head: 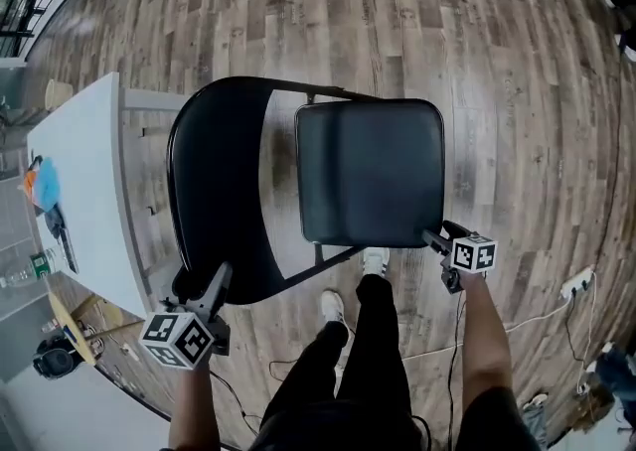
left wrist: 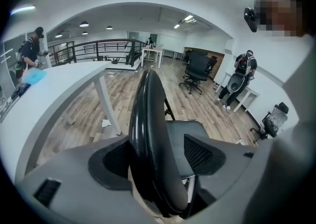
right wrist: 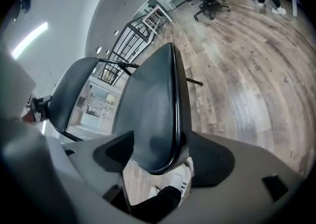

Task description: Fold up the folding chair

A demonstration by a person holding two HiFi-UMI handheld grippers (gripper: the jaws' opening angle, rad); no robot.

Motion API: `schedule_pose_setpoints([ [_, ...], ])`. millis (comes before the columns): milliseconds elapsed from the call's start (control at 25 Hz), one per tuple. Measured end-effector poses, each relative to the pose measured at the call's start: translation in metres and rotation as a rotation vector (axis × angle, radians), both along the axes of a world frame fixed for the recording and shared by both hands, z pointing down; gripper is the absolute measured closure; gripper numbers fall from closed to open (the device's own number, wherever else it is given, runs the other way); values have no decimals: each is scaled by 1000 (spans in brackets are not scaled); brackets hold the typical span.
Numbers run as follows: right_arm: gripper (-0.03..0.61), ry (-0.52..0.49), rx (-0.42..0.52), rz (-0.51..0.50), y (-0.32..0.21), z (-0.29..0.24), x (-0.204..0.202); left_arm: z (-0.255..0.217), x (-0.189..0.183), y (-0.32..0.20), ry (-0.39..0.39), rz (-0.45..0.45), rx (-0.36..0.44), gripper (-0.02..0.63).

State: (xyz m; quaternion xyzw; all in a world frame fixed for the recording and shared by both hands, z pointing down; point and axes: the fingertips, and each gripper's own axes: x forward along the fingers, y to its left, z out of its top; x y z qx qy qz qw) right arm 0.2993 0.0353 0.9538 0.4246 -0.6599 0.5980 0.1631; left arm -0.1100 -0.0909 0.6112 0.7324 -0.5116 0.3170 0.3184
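The black folding chair stands unfolded on the wood floor, its padded seat (head: 370, 171) level and its curved backrest (head: 214, 191) to the left of it in the head view. My left gripper (head: 212, 285) straddles the backrest's near edge (left wrist: 153, 134) with jaws wide apart; a gap shows on the right side toward the right pad (left wrist: 202, 154). My right gripper (head: 433, 237) reaches over the seat's near right corner (right wrist: 148, 114), jaws wide either side of the rim. Neither gripper (left wrist: 158, 156) (right wrist: 160, 151) visibly clamps. The chair's legs are mostly hidden under the seat.
A white table (head: 84, 191) runs close along the chair's left side. The person's legs and white shoes (head: 375, 260) stand just behind the seat. A power strip (head: 577, 284) and its cable lie at right. Office chairs (left wrist: 197, 70) and people (left wrist: 242, 77) stand farther off.
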Motion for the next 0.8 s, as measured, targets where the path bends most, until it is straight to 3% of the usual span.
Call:
schedule_pose_setpoints([
  [360, 222, -312, -58, 12, -14, 41, -23, 36, 8, 8, -18, 27, -54, 304],
  [480, 212, -315, -47, -27, -19, 45, -31, 39, 5, 5, -37, -1, -30, 350],
  [600, 212, -308, -40, -22, -18, 46, -33, 38, 3, 4, 3, -38, -34, 414],
  [800, 212, -294, -31, -7, -17, 40, -29, 25, 15, 4, 60, -57, -57, 460],
])
